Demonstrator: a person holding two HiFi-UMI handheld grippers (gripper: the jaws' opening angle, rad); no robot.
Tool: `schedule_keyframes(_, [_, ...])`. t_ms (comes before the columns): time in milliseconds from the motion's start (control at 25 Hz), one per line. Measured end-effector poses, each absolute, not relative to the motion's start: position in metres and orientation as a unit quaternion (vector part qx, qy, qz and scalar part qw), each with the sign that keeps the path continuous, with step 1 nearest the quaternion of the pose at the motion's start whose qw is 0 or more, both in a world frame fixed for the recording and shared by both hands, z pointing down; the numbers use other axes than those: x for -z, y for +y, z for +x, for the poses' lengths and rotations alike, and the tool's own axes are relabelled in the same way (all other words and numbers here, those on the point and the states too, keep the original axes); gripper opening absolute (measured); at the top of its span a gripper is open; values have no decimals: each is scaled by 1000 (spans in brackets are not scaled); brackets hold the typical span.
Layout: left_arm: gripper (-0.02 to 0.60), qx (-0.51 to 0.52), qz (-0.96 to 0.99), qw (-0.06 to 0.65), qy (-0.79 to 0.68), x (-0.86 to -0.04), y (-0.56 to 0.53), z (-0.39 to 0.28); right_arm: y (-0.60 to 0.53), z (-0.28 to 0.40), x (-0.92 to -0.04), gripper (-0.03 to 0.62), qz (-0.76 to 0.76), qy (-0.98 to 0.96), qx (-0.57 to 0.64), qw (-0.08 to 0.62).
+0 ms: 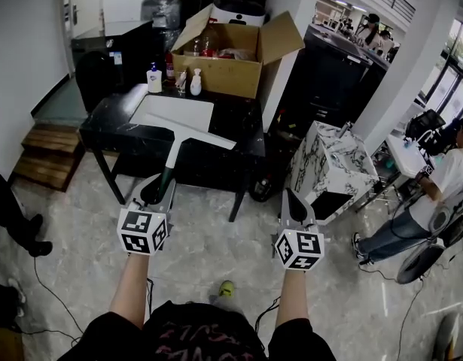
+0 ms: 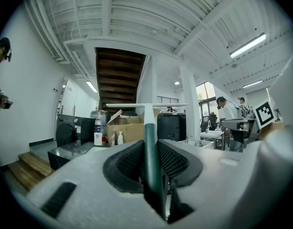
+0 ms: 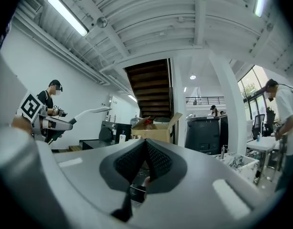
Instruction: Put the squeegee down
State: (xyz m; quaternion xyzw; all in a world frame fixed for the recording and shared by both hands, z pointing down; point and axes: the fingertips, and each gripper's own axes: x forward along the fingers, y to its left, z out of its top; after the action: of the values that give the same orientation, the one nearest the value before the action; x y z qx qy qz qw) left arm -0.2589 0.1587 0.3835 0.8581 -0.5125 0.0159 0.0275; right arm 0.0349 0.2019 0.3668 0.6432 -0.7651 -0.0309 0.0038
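My left gripper [image 1: 160, 191] clamps the white T-shaped, green-handled squeegee [image 1: 187, 135], handle running straight ahead, blade crosswise; my right gripper [image 1: 294, 201] sits pinched closed

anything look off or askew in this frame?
Nothing is spilled or broken. Only the squeegee stands out: it is clamped by its green handle in the left tongs, and its blade runs at a slant to the edges of the black table. The right tongs are shut and empty.

Squeegee [image 1: 177, 149] white, handle [image 1: 165, 182] dark green; table [image 1: 111, 131] black marbled
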Motion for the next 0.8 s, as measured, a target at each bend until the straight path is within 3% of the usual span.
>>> schedule_keyframes(800, [101, -47, 854, 39, -517, -411, 34, -204, 67, 92, -397, 11, 638, -770, 1, -5])
